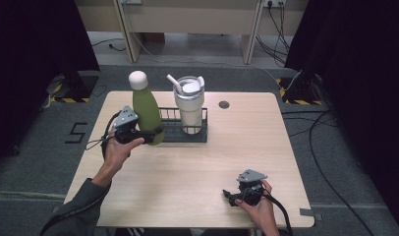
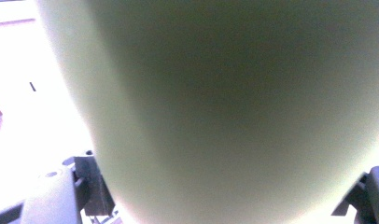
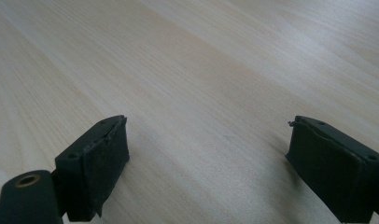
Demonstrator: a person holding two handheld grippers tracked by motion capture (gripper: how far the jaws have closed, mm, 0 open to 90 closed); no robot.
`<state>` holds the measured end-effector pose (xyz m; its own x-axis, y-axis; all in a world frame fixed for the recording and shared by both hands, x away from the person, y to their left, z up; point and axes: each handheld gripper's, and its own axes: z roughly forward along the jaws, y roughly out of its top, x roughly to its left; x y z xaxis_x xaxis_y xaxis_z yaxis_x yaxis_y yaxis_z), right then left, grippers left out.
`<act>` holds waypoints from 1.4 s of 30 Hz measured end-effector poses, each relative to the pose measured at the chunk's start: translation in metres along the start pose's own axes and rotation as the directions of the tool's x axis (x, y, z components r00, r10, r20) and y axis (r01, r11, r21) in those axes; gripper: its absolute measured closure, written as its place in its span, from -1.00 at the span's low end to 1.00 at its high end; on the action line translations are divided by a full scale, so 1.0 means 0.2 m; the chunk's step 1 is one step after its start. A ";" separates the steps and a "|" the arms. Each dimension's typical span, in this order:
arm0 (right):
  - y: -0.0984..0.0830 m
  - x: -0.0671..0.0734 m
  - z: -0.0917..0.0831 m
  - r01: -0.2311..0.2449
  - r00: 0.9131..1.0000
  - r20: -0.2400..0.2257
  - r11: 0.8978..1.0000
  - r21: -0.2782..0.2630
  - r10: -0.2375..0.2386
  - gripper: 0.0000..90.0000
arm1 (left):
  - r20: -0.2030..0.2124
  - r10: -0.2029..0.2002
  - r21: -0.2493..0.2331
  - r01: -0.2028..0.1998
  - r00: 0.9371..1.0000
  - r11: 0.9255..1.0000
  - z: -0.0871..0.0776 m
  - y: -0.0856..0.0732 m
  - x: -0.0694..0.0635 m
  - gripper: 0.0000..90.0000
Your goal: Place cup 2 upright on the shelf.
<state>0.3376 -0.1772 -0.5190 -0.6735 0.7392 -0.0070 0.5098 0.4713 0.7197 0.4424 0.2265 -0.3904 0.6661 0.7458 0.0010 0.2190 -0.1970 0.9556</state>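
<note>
A green bottle [image 1: 147, 113] with a white cap stands upright at the left end of a black wire rack [image 1: 171, 133] on the wooden table [image 1: 187, 167]. My left gripper [image 1: 151, 136] is shut on the green bottle's lower body; in the left gripper view the green bottle [image 2: 234, 112] bulges between the two jaws. A white tumbler [image 1: 190, 105] with a lid and straw stands in the rack to the bottle's right. Near the table's front right, my right gripper [image 1: 230, 195] rests low, open, with bare wood between its jaws, as my right gripper [image 3: 206, 149] also appears in its own view.
A small round grommet [image 1: 224, 104] sits in the tabletop behind the rack. Cables [image 1: 330, 147] trail across the grey floor to the right of the table. Dark curtains hang on both sides.
</note>
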 end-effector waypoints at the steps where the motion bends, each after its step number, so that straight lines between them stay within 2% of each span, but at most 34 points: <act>1: 0.00 0.00 0.00 -0.002 1.000 0.000 1.000 0.000 0.002 -0.72 | -0.007 0.003 0.001 -0.003 1.000 1.000 0.01 0.01 0.01 -0.55; 5: 0.00 0.00 0.00 -0.002 1.000 0.000 1.000 0.001 0.002 -0.72 | -0.015 0.016 0.006 -0.016 1.000 1.000 0.03 0.04 0.02 -0.55; 9: 0.00 0.00 0.00 -0.002 1.000 0.000 1.000 0.001 0.002 -0.72 | -0.005 0.012 0.000 -0.012 1.000 1.000 0.05 0.06 0.03 -0.55; 12: 0.00 0.00 0.00 -0.003 1.000 0.001 1.000 0.001 0.003 -0.72 | -0.015 0.022 0.004 -0.022 1.000 1.000 0.08 0.09 0.04 -0.55; 23: 0.00 0.00 0.00 -0.004 1.000 -0.001 1.000 0.001 0.004 -0.73 | -0.030 0.009 -0.007 -0.009 1.000 1.000 0.17 0.16 0.10 -0.55; 26: 0.00 0.00 0.00 0.000 1.000 -0.001 1.000 0.000 0.000 -0.73 | -0.035 0.012 -0.003 -0.012 0.999 1.000 0.20 0.17 0.11 -0.55; 42: 0.00 0.00 0.00 -0.006 1.000 0.000 1.000 0.002 0.006 -0.73 | -0.077 -0.030 -0.014 0.029 0.997 0.999 0.30 0.15 0.21 -0.55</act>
<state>0.3379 -0.1769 -0.5190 -0.6706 0.7418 -0.0027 0.5147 0.4679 0.7185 0.5193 0.2142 -0.3795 0.6023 0.7982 -0.0044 0.2280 -0.1667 0.9593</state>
